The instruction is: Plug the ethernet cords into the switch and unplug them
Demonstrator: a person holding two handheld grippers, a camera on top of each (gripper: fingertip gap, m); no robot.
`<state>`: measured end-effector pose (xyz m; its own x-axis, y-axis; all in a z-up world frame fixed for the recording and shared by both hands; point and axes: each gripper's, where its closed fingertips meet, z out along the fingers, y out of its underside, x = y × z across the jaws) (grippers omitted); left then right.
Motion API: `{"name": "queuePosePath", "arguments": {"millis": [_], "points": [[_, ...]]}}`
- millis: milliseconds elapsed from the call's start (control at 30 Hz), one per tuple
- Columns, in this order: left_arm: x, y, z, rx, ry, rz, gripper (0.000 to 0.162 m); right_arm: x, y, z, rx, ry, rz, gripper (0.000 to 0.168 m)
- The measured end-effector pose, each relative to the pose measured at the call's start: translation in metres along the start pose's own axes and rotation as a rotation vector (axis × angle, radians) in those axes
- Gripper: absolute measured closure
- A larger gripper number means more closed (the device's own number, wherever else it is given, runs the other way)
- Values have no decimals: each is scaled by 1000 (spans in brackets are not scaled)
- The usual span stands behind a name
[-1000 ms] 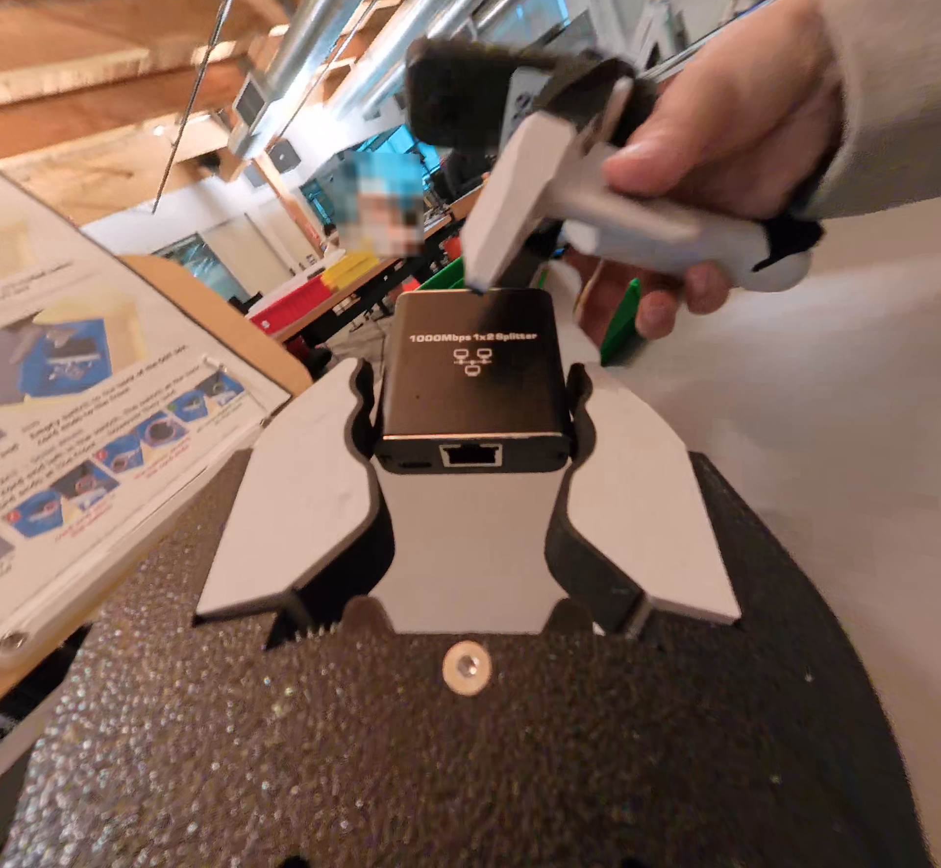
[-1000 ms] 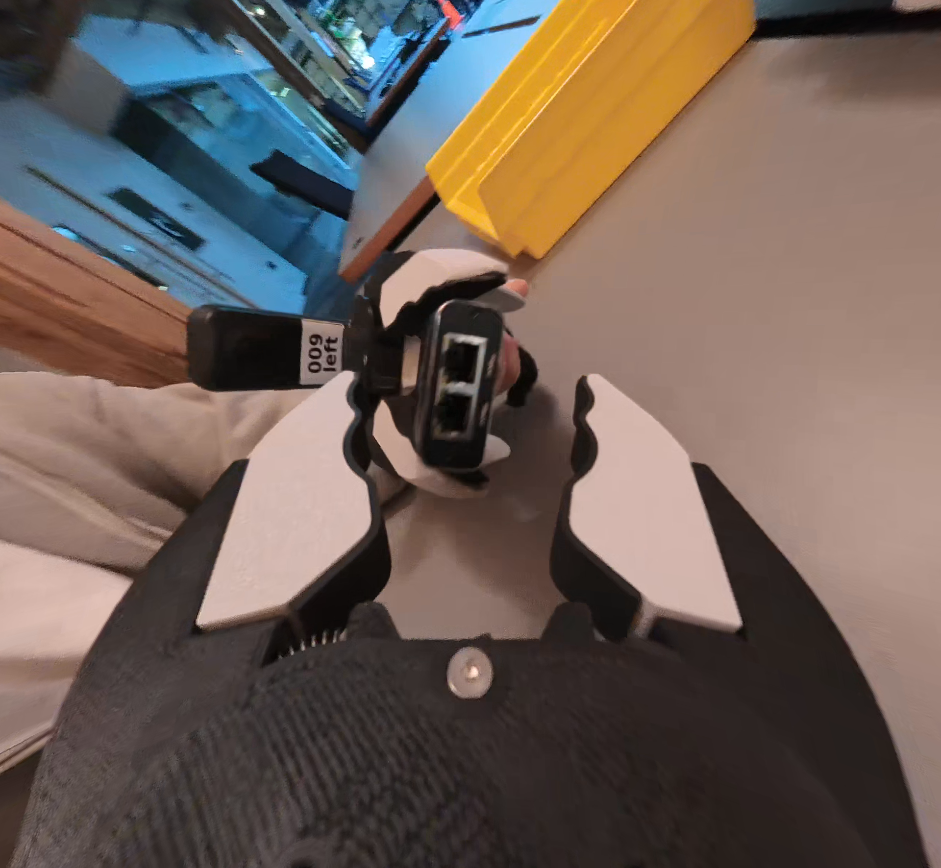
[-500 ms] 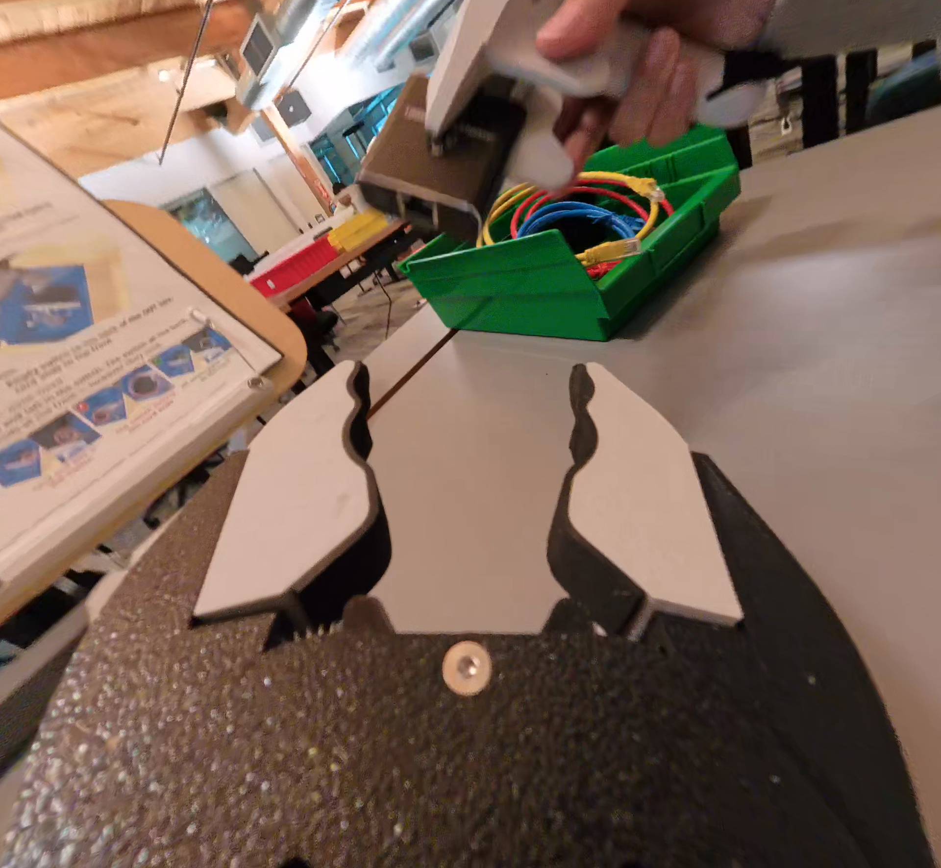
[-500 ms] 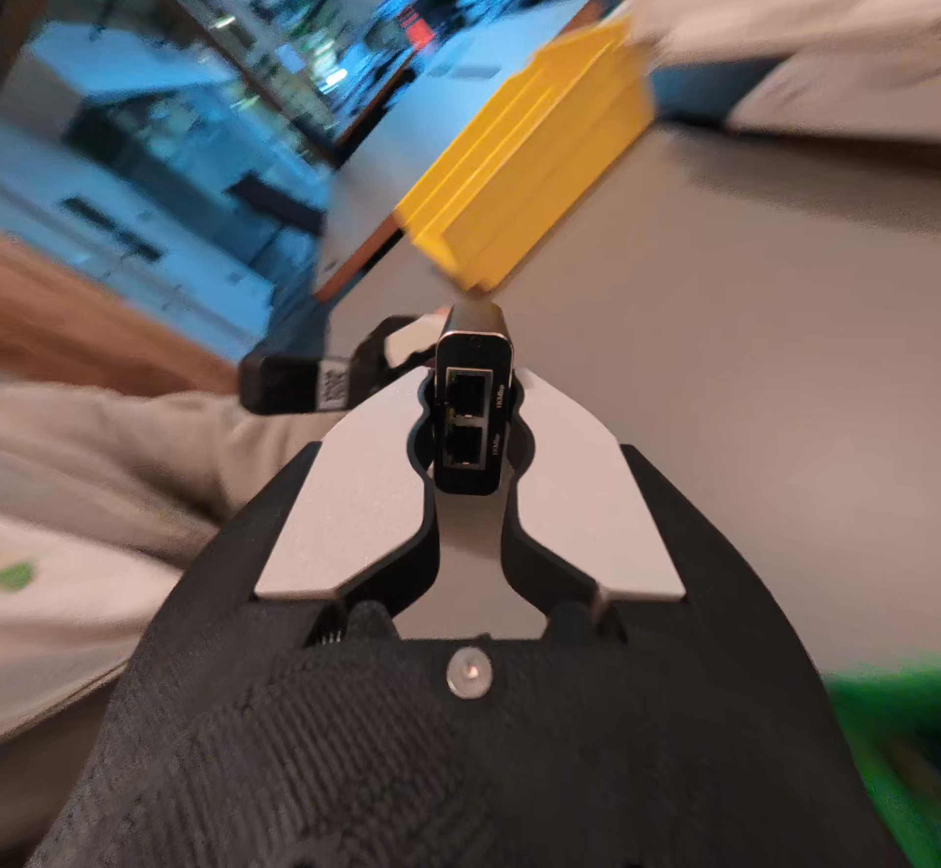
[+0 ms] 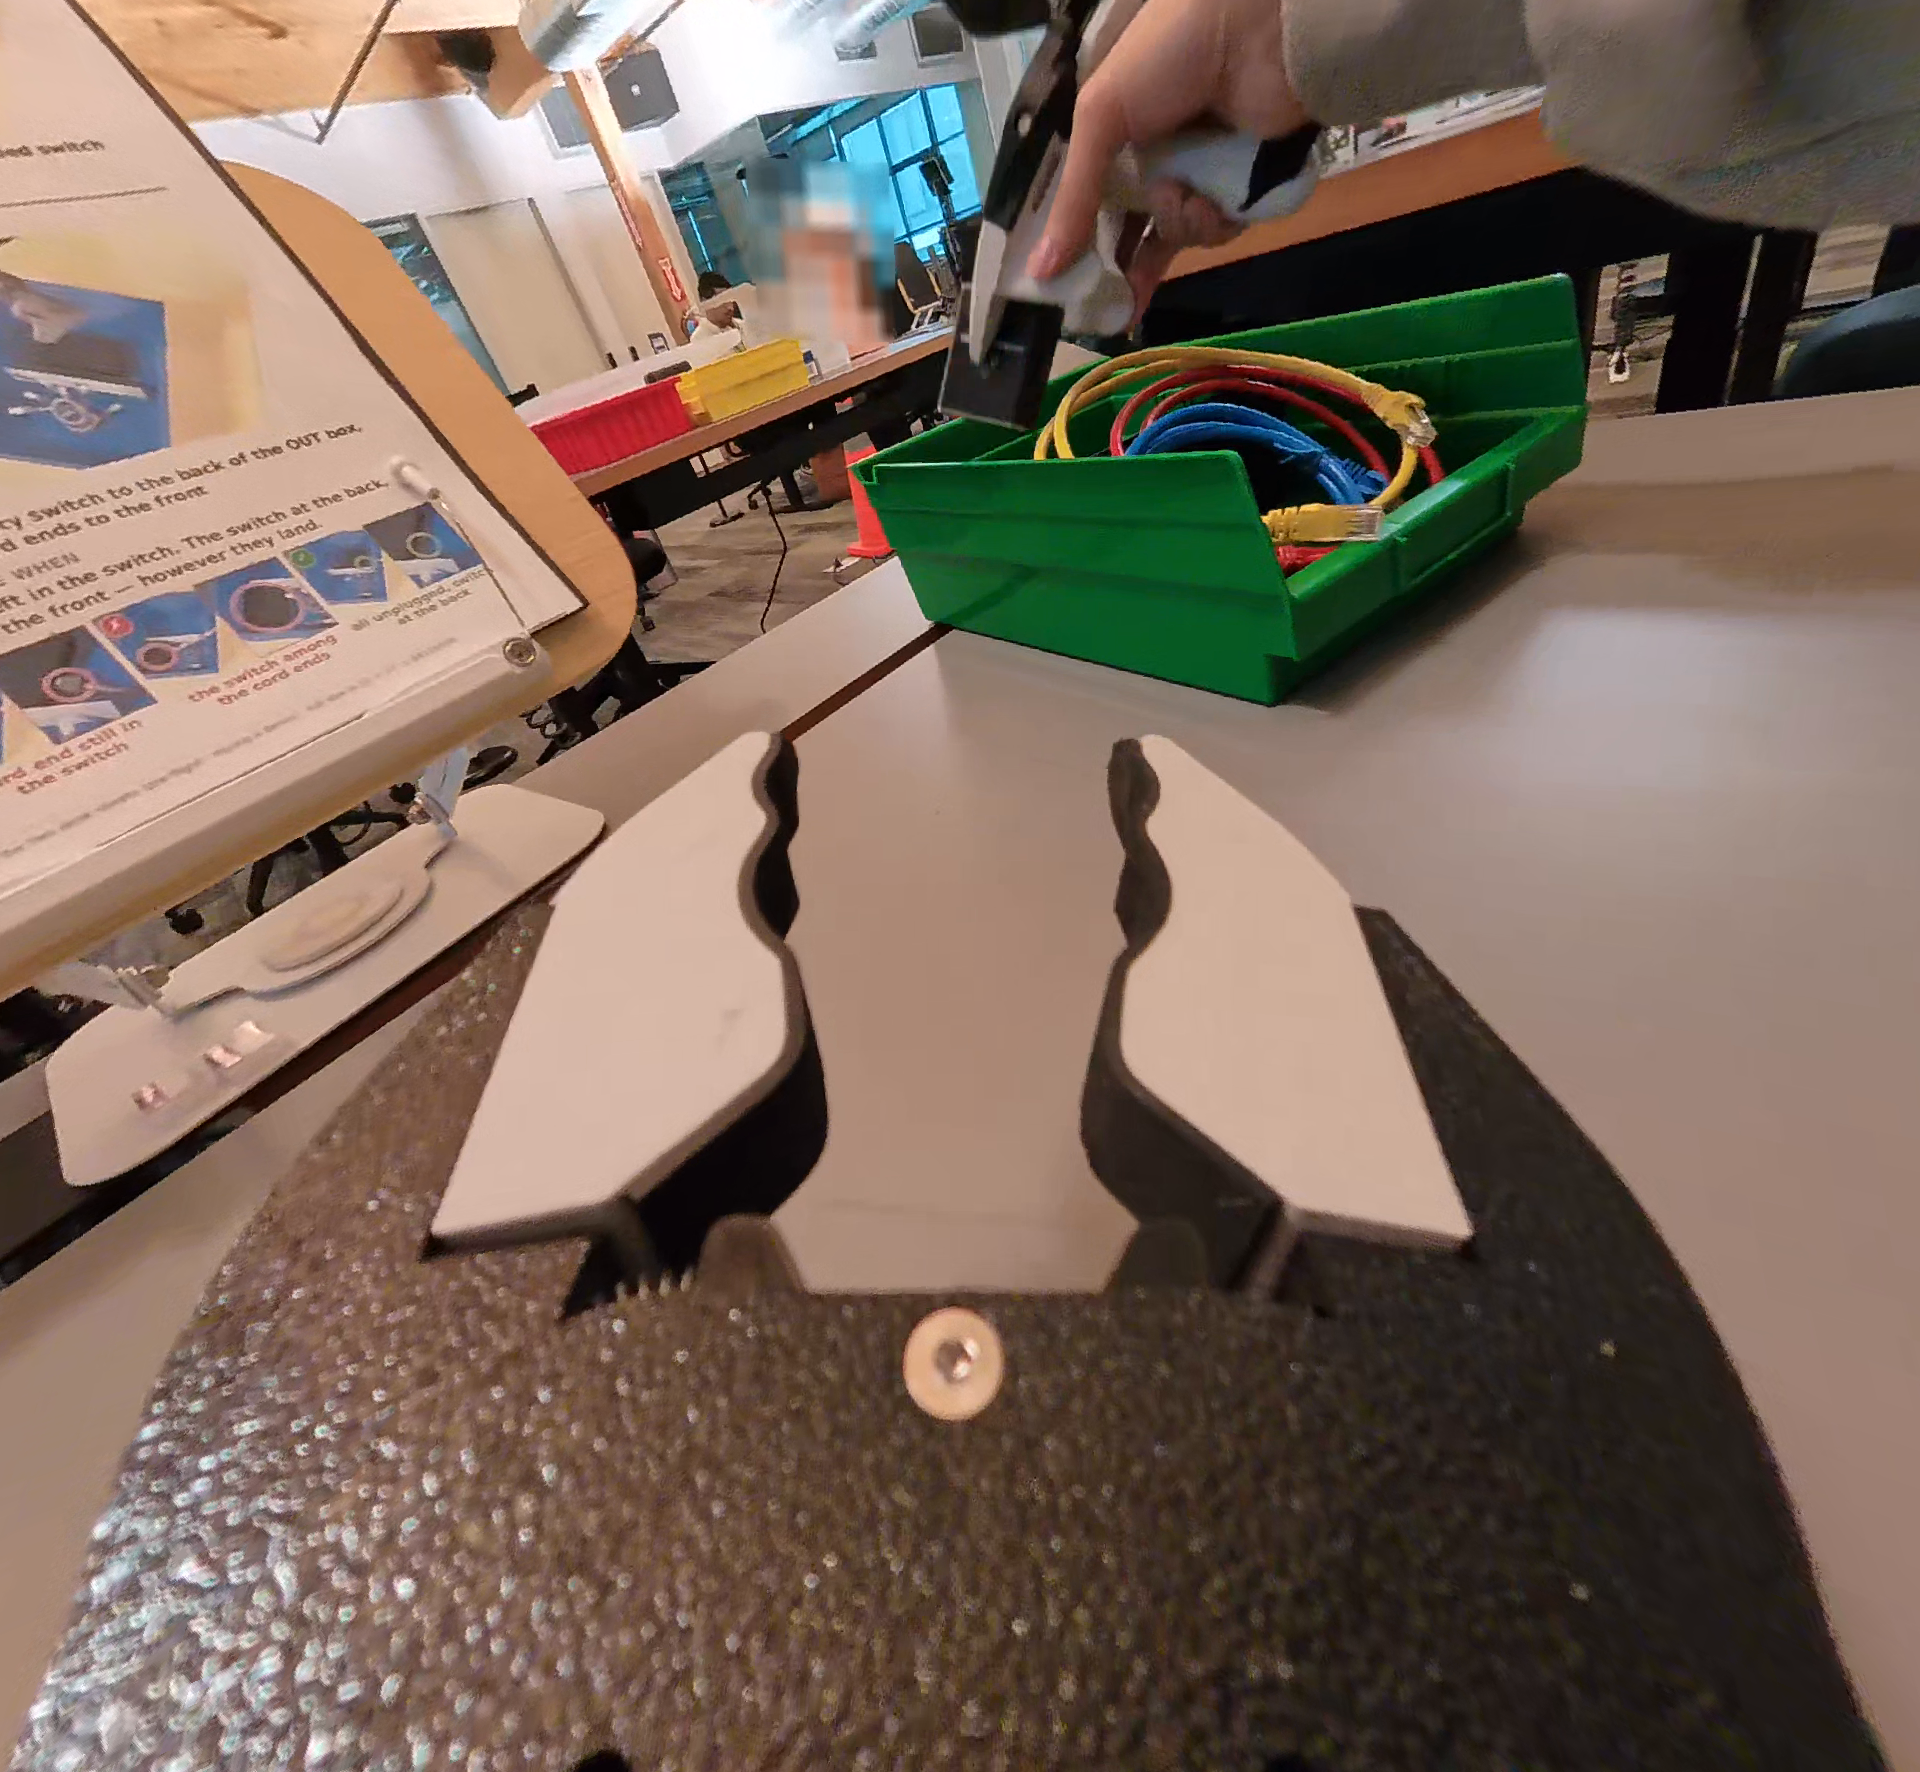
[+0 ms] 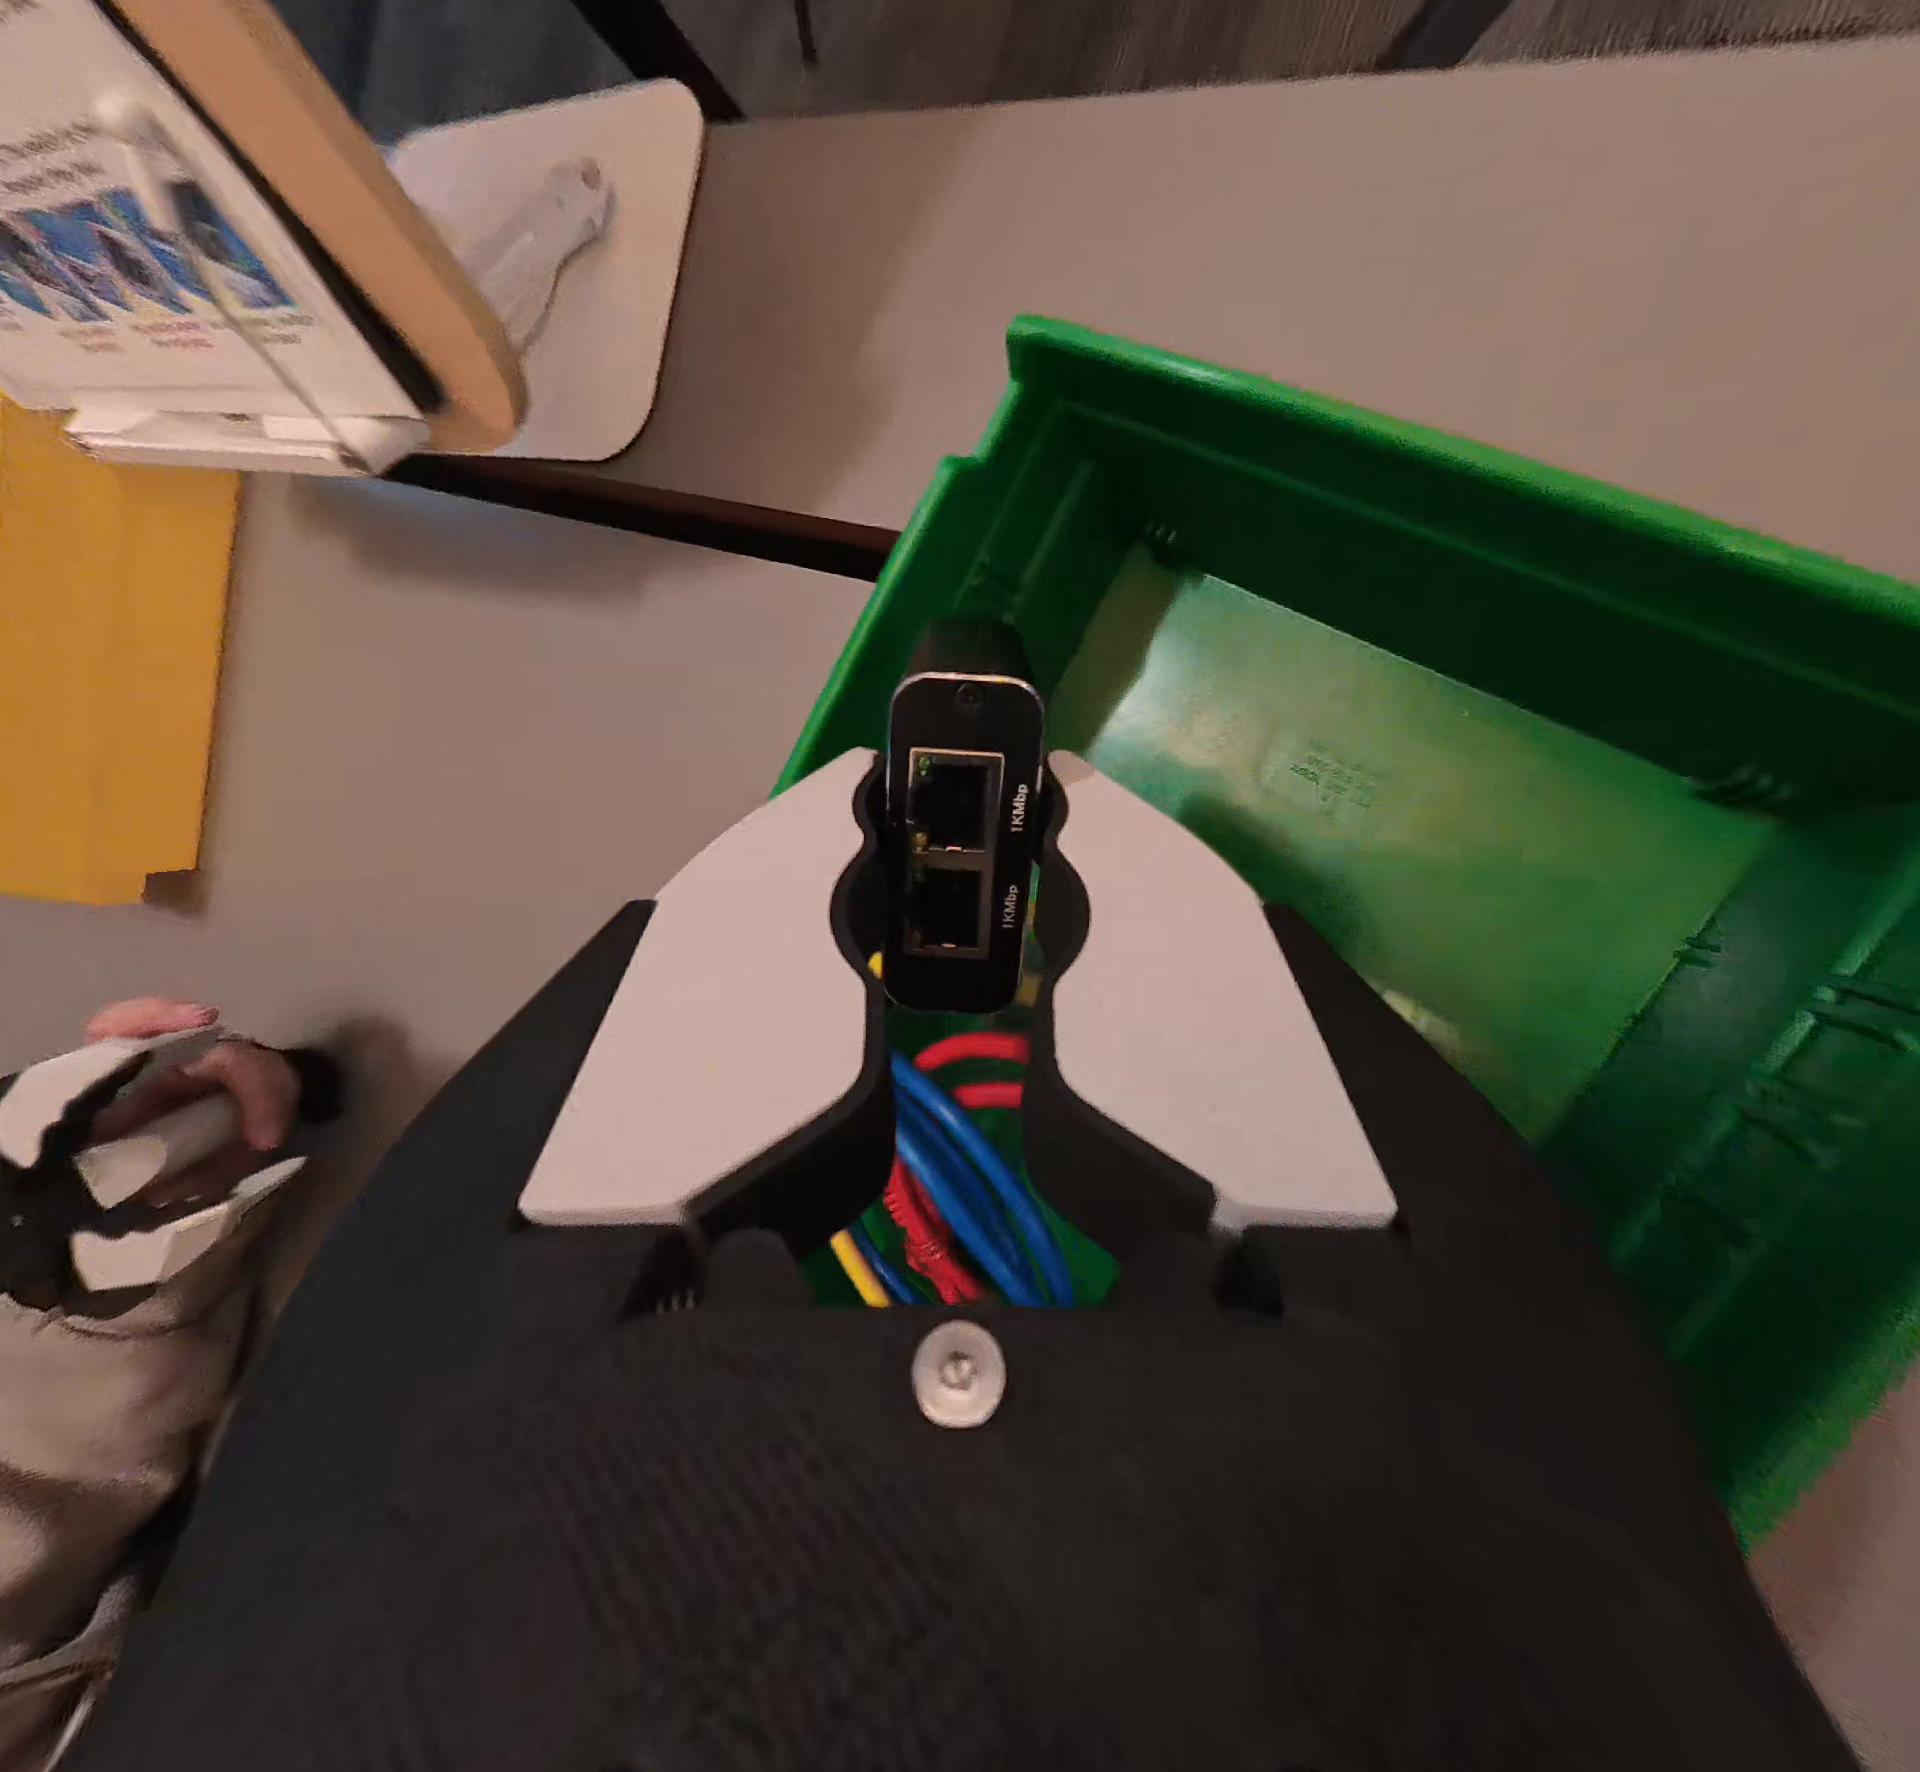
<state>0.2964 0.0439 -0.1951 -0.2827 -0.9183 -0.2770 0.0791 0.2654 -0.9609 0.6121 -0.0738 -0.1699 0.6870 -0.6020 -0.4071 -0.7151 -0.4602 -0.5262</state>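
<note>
We hold the switch (image 6: 964, 849) between the fingers of our right gripper (image 6: 961, 875), above the green bin (image 6: 1455, 517). Both ports look empty, and the cords (image 5: 1236, 434) lie coiled in the bin. Our left gripper (image 5: 951, 829) is wide open over the worktop (image 5: 1558, 735), holding nothing. We judge the unplugging done.

One switch (image 6: 961, 849), one green bin (image 5: 1143, 527), three coiled cords: yellow (image 5: 1226, 372), red (image 5: 1153, 397), blue (image 5: 1236, 434).
</note>
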Motion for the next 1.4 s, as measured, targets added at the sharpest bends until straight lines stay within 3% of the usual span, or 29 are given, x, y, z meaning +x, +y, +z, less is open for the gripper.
{"name": "queuePosePath", "arguments": {"millis": [200,267,367,533,667,767,900,1000,1133,1400], "points": [[0,0,0,-1,9,-13,106,14,8,28,-89,13,21,142],[0,1,1,-6,6,-16,105,19,1,26,-44,40,-4,129],[0,1,1,-8,8,-19,105,33,-6,11,6,135,-29,105],[-1,1,1,-12,4,-20,106,20,-9,-44,151,178,-133,87],[1,2,2,-20,4,-5,107,-24,35,-99,342,177,-278,81],[1,6,3,-48,2,0,108,-59,100,-125,466,164,-352,77],[4,12,7,-123,20,-43,108,-93,174,-141,683,164,-419,74],[8,7,13,-150,48,-97,108,-92,209,-143,738,215,-428,72],[10,-11,25,-182,76,-213,108,-73,226,-136,641,282,-409,58],[24,-33,62,-299,98,-317,106,-50,229,-128,611,342,-370,51]]}}
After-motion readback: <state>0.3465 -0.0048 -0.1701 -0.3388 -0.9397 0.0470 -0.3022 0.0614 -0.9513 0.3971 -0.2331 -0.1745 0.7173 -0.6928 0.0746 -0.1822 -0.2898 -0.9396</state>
